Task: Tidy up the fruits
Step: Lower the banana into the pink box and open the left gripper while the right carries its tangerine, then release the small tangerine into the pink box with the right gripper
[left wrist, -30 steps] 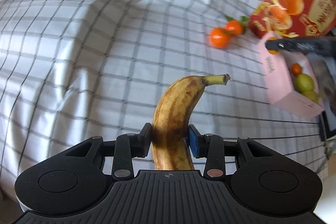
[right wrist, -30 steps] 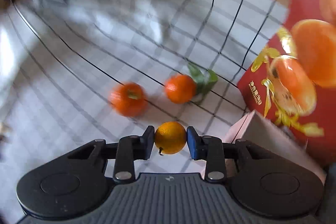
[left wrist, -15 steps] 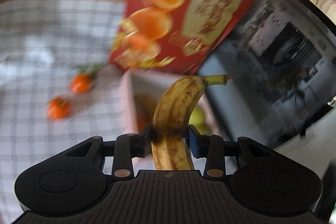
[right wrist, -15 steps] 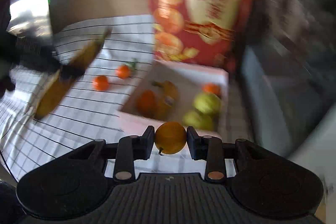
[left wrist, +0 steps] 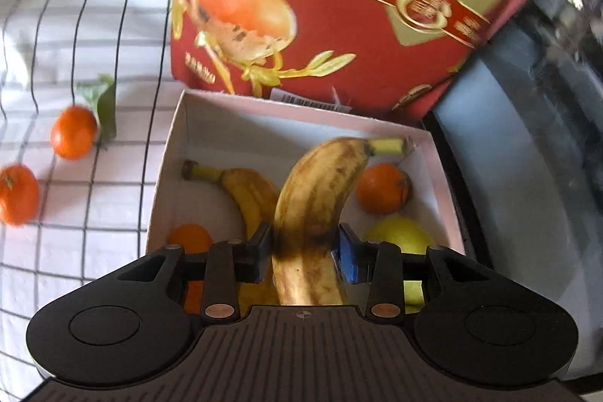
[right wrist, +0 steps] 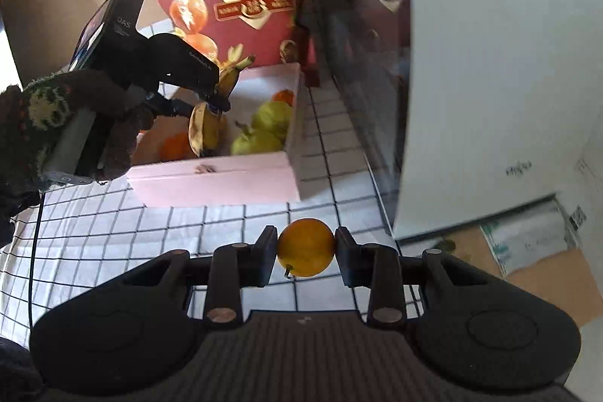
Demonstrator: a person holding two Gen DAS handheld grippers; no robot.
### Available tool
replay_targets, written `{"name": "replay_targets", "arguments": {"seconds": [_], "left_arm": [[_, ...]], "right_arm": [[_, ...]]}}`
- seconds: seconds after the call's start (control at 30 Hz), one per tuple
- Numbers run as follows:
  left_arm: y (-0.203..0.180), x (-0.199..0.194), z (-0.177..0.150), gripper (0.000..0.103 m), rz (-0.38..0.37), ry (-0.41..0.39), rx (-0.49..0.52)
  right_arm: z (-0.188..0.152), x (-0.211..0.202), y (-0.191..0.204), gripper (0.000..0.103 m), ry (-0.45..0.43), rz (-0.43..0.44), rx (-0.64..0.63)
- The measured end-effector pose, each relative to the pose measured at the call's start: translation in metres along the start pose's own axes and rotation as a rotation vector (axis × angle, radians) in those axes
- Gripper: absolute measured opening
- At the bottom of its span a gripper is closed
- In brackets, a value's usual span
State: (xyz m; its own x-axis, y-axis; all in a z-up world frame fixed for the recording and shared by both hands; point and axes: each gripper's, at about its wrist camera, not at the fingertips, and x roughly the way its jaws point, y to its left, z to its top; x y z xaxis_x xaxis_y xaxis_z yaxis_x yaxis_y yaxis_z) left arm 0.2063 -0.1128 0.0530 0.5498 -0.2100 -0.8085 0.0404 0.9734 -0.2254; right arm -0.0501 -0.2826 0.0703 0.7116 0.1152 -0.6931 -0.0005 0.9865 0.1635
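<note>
The left gripper [left wrist: 304, 253] is holding a brown-streaked banana [left wrist: 314, 210], its fingers [left wrist: 260, 251] clamped on the fruit's lower half so the stem end is pointing up and away beyond the fingertips. A second ago this banana was hanging over bare checked cloth with the pink box [left wrist: 166, 176] far off to the right; now the box is sitting directly ahead of and under the fingers, so the carry is over and the banana is poised above its place. Inside the box, a second banana [left wrist: 241, 187] is lying just left of the held one, a mandarin [left wrist: 382, 189] and a yellow-green fruit [left wrist: 399, 236] are lying to the right of the fingers, and another orange fruit [left wrist: 188, 238] is showing beside the left finger. Two loose mandarins [left wrist: 73, 132] are waiting on the desk [left wrist: 56, 25], well left of the fingers.

The right gripper [right wrist: 306, 253] has also swung round: its fingers are pressing on a small orange [right wrist: 306, 247] from both sides, and the box, out of sight a second ago, is now lying ahead of the fingertips and a little left, with cloth between. From there the left gripper [right wrist: 181, 74] is visible over the box.

My reading: the banana is ready for lowering and release, the orange comes next, and the loose mandarins are still outstanding.
</note>
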Motion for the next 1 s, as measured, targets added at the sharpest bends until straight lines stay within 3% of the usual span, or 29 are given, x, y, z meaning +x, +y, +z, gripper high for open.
{"name": "replay_targets", "arguments": {"seconds": [0.1,0.27,0.5,0.7,0.8,0.9,1.0], "left_arm": [[-0.007,0.001,-0.003,0.042,-0.005,-0.005,0.077],[0.001,-0.011,-0.003,0.041,-0.078,-0.028,0.070],[0.047,-0.074,-0.008,0.041,-0.162,-0.113,0.020],[0.103,-0.122,-0.054,0.041,-0.129,-0.133,0.076],[0.127,-0.133,-0.074,0.041,-0.121,-0.105,0.027],[0.152,-0.144,-0.088,0.041,-0.083,-0.102,-0.042],[0.176,-0.160,-0.096,0.041,-0.030,-0.122,-0.081]], "right_arm": [[-0.003,0.006,-0.006,0.033,0.017,-0.004,-0.002],[-0.001,0.018,-0.002,0.033,0.035,0.013,-0.024],[0.022,0.011,0.012,0.033,-0.004,0.056,-0.063],[0.092,0.012,0.025,0.033,-0.116,0.142,-0.086],[0.139,0.028,0.036,0.033,-0.168,0.193,-0.093],[0.187,0.061,0.041,0.034,-0.149,0.241,-0.044],[0.216,0.086,0.050,0.037,-0.113,0.217,0.019]]}}
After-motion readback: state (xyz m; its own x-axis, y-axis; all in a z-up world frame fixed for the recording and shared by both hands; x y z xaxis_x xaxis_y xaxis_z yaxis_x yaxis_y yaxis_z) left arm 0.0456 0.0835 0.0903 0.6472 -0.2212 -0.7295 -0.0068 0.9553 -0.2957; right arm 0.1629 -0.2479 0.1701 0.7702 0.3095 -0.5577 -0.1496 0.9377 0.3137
